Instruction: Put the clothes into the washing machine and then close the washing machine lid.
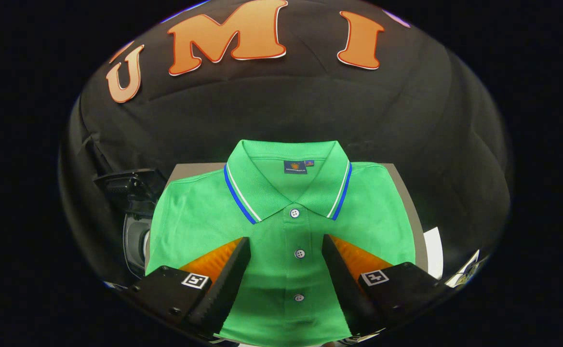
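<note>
between the two spread fingers of the gripper (pixel 286 246) lies a folded green polo shirt (pixel 281 231), flat on a grey board (pixel 404 193), collar pointing away and the button placket running straight down the gap. the fingers stand wide open, one to each side of the placket, over the chest of the shirt; whether they touch the cloth cannot be told. beyond the left finger, off the shirt's edge, sits a dark rounded machine part (pixel 134 226), possibly the washing machine, though too little shows to be sure.

the shirt looks light, soft and limp: it should sag and unfold once lifted, and a flat folded layer gives the fingers nothing to bite on. the sensible hold is likely a pinch of bunched fabric near the placket or the stiffer collar just ahead, pressing down so several layers gather between the fingers. the buttons (pixel 300 253) are hard and slick; better avoided.
</note>
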A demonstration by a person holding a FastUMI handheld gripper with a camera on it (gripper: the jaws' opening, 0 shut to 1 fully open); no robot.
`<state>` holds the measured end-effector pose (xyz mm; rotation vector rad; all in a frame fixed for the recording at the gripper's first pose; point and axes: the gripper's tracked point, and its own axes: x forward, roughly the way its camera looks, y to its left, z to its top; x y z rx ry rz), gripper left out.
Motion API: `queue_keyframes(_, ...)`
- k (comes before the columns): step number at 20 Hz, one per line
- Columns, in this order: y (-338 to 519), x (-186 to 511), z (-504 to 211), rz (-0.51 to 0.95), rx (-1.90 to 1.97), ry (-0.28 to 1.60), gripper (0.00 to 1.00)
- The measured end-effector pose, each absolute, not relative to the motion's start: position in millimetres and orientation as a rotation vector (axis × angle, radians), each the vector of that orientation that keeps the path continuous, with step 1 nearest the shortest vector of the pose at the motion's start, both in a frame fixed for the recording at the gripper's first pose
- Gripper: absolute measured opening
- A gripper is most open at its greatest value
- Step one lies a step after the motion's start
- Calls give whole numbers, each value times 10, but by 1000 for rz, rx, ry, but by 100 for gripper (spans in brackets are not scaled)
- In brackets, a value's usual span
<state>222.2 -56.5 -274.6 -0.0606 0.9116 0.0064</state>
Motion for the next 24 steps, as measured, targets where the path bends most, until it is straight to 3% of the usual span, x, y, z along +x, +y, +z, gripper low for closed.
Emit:
queue_keyframes(7, -551, 2228, -2749, 4, -67, 907, 98)
queue_keyframes(16, -521, 2227, -2748, -25, -72, 1009, 83)
queue_keyframes(24, -614, 2227, -2687, -36, -88, 1025, 55)
